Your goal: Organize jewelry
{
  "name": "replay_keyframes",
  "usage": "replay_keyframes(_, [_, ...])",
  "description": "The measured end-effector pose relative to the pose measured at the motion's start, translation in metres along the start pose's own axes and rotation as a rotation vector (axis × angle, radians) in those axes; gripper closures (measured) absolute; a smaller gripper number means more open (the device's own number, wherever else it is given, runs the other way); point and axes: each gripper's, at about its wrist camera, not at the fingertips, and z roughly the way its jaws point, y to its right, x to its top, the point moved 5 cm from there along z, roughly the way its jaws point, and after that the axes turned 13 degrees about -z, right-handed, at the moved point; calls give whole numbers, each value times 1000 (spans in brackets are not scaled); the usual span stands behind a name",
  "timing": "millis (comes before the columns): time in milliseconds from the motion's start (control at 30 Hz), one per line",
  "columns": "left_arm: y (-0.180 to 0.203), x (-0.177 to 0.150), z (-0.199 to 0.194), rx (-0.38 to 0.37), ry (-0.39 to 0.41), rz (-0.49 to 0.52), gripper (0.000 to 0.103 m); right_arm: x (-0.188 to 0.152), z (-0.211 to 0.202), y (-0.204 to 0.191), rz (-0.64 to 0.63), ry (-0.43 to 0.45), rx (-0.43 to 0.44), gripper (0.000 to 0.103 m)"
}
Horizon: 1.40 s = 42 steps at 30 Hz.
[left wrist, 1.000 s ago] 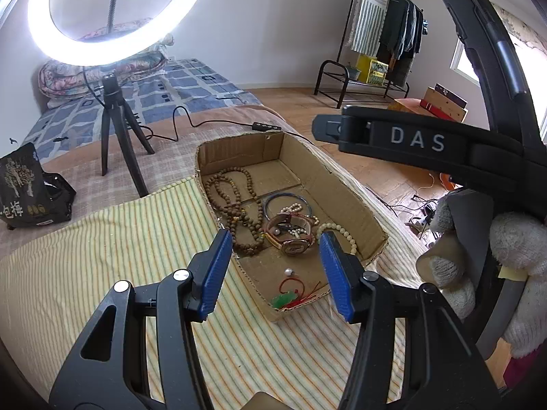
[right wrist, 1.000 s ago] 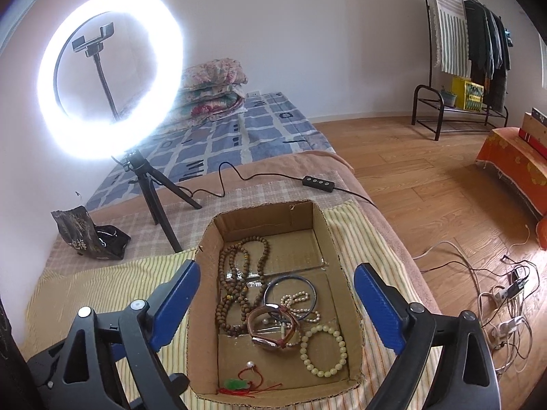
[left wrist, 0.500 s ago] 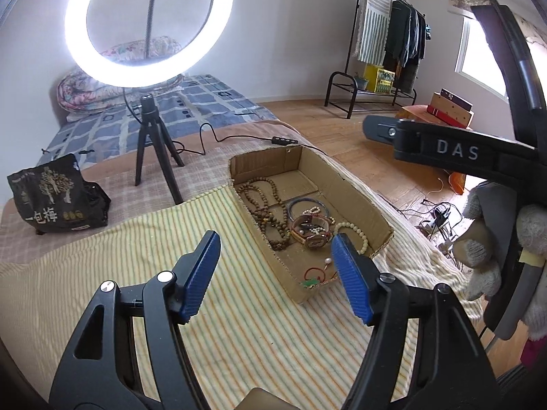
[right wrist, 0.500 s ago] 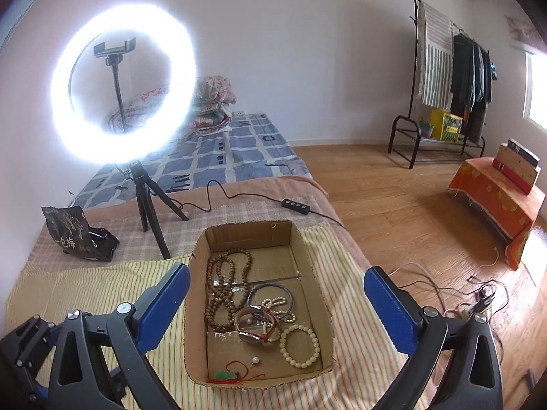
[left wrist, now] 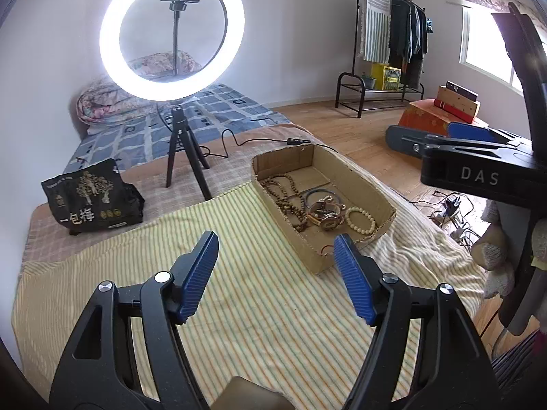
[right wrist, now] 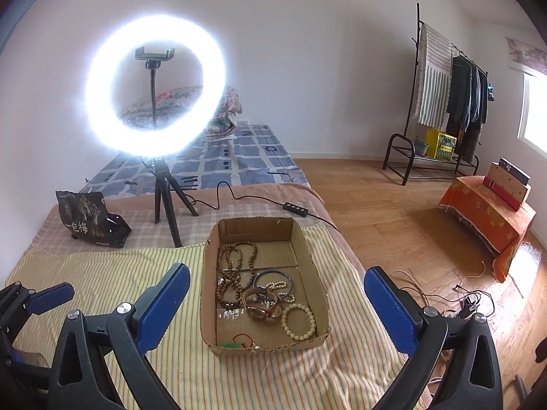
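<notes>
Indoors, a striped yellow cloth (right wrist: pixel 102 273) covered the bed, where a cardboard box (right wrist: pixel 311 266) held the jewelry: wooden bead strands (right wrist: pixel 229 266), a watch (right wrist: pixel 259 312), a cream bead bracelet (right wrist: pixel 297 321). Short of the box, the right gripper (right wrist: pixel 277 304) stood wide open and empty; the left gripper (left wrist: pixel 277 273), jaws just widening, gripped nothing.

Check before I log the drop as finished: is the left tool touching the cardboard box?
Apart. The right wrist view shows the left tool off to the side of the cardboard box, with striped cloth between them. Its jaws have just been opening, with nothing between them.
</notes>
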Motion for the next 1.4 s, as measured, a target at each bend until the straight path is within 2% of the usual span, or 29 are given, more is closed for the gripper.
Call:
replay_keyframes(67, [-2, -1, -5, -1, 9, 1, 16, -2, -6, 0, 4, 9, -4, 0])
replay_keyframes(200, [-1, -2, -14, 17, 40, 27, 12, -5, -12, 0, 19, 19, -2, 0])
replay_keyframes(300, [-1, -3, -18, 22, 55, 32, 4, -6, -15, 1, 28, 25, 0, 0])
replay_keyframes(567, [1, -8, -18, 58, 52, 63, 2, -7, -17, 2, 25, 34, -6, 0])
replay_keyframes(1400, [0, -8, -18, 67, 44, 61, 1, -9, -12, -3, 12, 23, -8, 0])
